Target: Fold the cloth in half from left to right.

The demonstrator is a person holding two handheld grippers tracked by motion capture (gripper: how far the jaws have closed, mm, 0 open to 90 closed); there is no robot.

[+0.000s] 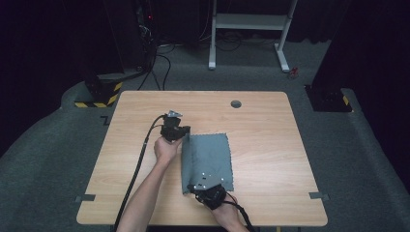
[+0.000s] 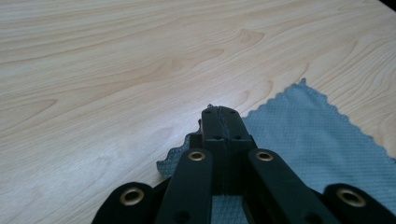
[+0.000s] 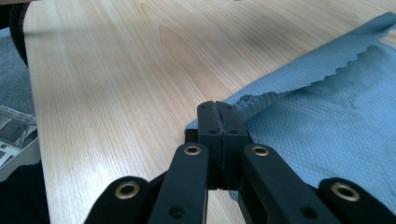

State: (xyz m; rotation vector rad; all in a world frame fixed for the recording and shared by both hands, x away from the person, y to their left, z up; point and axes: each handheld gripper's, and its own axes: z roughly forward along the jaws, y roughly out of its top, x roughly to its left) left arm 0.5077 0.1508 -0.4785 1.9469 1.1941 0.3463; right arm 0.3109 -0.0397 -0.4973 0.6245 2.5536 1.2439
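A grey-blue cloth [image 1: 210, 159] with a scalloped edge lies in the middle of the wooden table [image 1: 270, 140]. Its left edge is raised and curled over. My left gripper [image 1: 183, 134] is shut on the cloth's far left corner. In the left gripper view the jaws [image 2: 220, 112] are pressed together, and the cloth [image 2: 303, 140] spreads out to the right of them. My right gripper [image 1: 196, 187] is shut on the near left corner. In the right gripper view the closed jaws [image 3: 217, 107] pinch the folded cloth [image 3: 327, 121] at its edge.
A round cable hole [image 1: 236, 104] sits near the table's far edge. Grey tape marks [image 1: 86, 197] [image 1: 318, 195] lie at the two near corners. A white frame [image 1: 251, 21], dark stands and cables stand on the floor beyond. Bare wood surrounds the cloth.
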